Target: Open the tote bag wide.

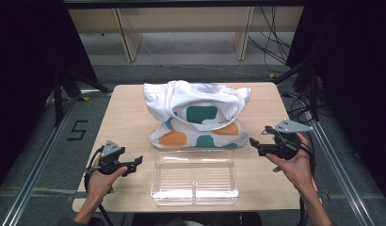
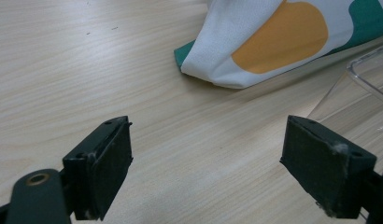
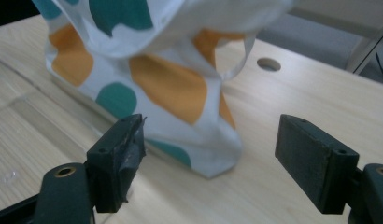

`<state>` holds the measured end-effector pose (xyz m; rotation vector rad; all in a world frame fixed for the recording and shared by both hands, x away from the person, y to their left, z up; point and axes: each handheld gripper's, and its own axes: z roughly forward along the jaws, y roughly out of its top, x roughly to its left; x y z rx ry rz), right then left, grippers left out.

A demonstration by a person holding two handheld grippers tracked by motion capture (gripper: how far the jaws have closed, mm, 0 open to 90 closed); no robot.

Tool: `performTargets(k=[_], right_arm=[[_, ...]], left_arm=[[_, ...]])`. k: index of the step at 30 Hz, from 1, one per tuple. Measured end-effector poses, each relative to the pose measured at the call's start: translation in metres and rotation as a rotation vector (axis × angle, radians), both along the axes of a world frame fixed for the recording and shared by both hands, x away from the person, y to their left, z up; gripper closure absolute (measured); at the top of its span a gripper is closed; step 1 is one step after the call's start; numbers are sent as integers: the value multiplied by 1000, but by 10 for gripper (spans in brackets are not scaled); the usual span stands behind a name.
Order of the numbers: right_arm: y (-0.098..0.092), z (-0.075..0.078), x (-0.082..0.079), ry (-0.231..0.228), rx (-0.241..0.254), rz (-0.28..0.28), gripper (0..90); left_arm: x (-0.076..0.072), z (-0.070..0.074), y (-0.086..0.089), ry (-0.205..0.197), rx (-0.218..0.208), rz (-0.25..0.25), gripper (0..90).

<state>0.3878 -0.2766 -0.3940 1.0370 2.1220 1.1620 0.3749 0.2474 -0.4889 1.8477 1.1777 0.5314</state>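
High view findings, nearest first: a clear plastic tray (image 1: 195,177) is seen at the near edge of the wooden table (image 1: 125,117), lying between the two grippers. The left gripper (image 1: 137,162) is held off the tray's left side with its jaws spread and nothing between them; the right gripper (image 1: 253,143) is held off the tray's right far corner, jaws likewise spread and empty. Beyond the tray, ahead of both sets of fingers, a cloth bag (image 1: 197,115) is slumped on the table, apparently touching or just behind the tray's far wall.

Materials are noted as follows. The tray is rigid, transparent and thin-walled, with rounded corners and a glossy rim. The bag is soft white fabric printed with orange and teal blobs; its top is collapsed in loose folds and a handle loop (image 3: 236,60) hangs at the side. The finger pads (image 2: 105,172) are black, matte, and scuffed at the edges.

Risks are judged as follows. If the limp cloth is pinched at a single layer, the mouth may stay closed or the whole bag may be dragged. The light tray could be nudged by either gripper. A handle loop could be snagged on a jaw. The bag's contents cannot be told.
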Motion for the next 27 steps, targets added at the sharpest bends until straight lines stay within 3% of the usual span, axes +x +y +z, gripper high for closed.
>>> performTargets(k=[2,5,6,9,14,16,18,19,21,22,27], right_arm=[[6,9,3,-8,28,-13,258],[11,24,10,-28,-32,6,264],[18,36,13,-46,-36,14,277],[24,45,17,-64,-36,27,299],[39,69,36,-64,-58,50,309],[45,75,42,-61,-41,56,319],[52,84,49,-95,-56,68,337],[54,87,50,-64,-52,75,340],[59,93,59,-89,-56,64,355],[65,99,69,-81,-63,69,356],[72,108,89,-63,-89,68,347]], left_arm=[[0,0,0,-2,8,-4,155],[0,0,0,-4,2,-10,154],[0,-1,-1,0,-5,-2,154],[0,-1,-1,2,-2,-1,155],[0,-1,-1,-2,-4,1,155],[1,0,0,-1,7,-7,154],[1,0,0,-2,4,-7,154],[0,-1,-1,-2,-4,0,154],[0,-1,-1,-4,-4,-5,154],[0,0,-1,-6,3,-1,154],[1,0,0,-9,-10,4,152]])
